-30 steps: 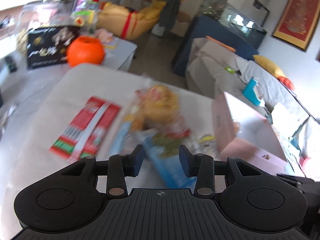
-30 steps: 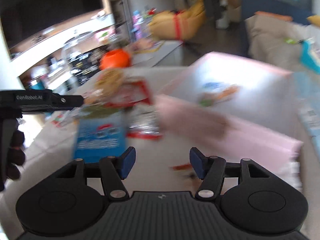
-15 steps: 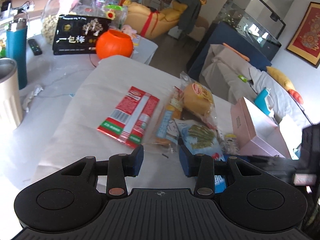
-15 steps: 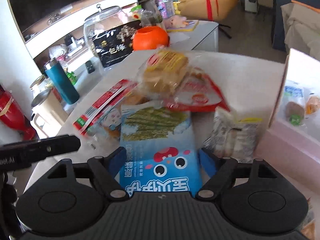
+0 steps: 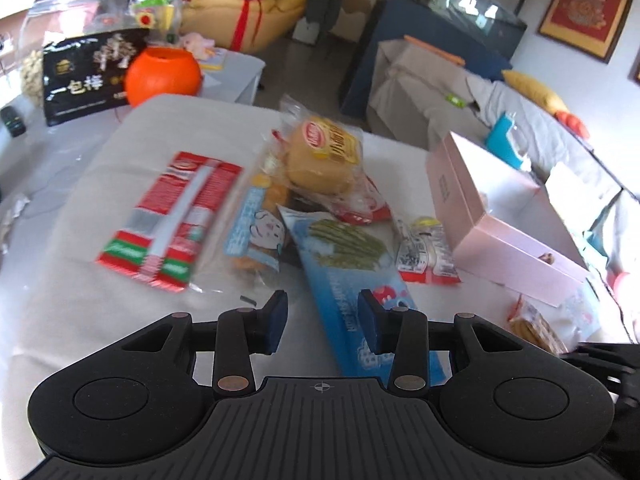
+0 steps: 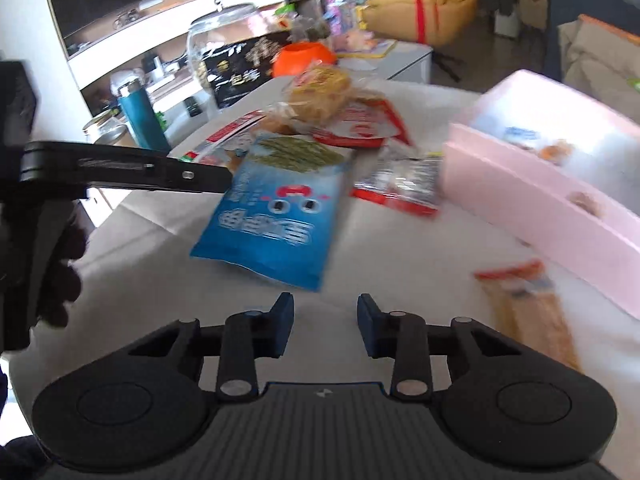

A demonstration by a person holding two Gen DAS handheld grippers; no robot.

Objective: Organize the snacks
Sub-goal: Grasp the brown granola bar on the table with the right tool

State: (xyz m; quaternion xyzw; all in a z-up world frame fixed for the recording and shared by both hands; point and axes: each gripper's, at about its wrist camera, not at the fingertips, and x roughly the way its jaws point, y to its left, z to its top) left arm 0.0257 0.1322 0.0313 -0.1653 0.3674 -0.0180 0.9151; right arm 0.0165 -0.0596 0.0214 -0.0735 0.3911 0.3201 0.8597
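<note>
Nearest in the left wrist view, the left gripper (image 5: 322, 322) holds its blue-padded fingers apart over the bench (image 5: 72, 280), nothing between the pads; the right finger overlaps the lower part of a glossy blue snack bag (image 5: 352, 276), long and flat, printed with green sticks and a cartoon face. In the right wrist view, the right gripper (image 6: 325, 326) also has its fingers spread and empty, just short of that same bag's bottom edge. The bench is draped in a matte pale cloth.

Right of the right gripper lies a clear crinkled packet of pale biscuits (image 6: 528, 312). Beyond the blue bag, a small red-and-white wrapper (image 5: 426, 250) rests near the side of an open pink cardboard box (image 5: 496, 220), rectangular and smooth, holding a few small snacks. To the left sit a flat red, white and green foil packet (image 5: 172, 216) and a light-blue packet with a child's face (image 5: 258, 232). Farther on, a round golden bun in clear plastic (image 5: 326, 156) lies atop a red packet. At the far edge stands a shiny orange round pot (image 5: 162, 74) beside a black printed bag (image 5: 86, 76).
</note>
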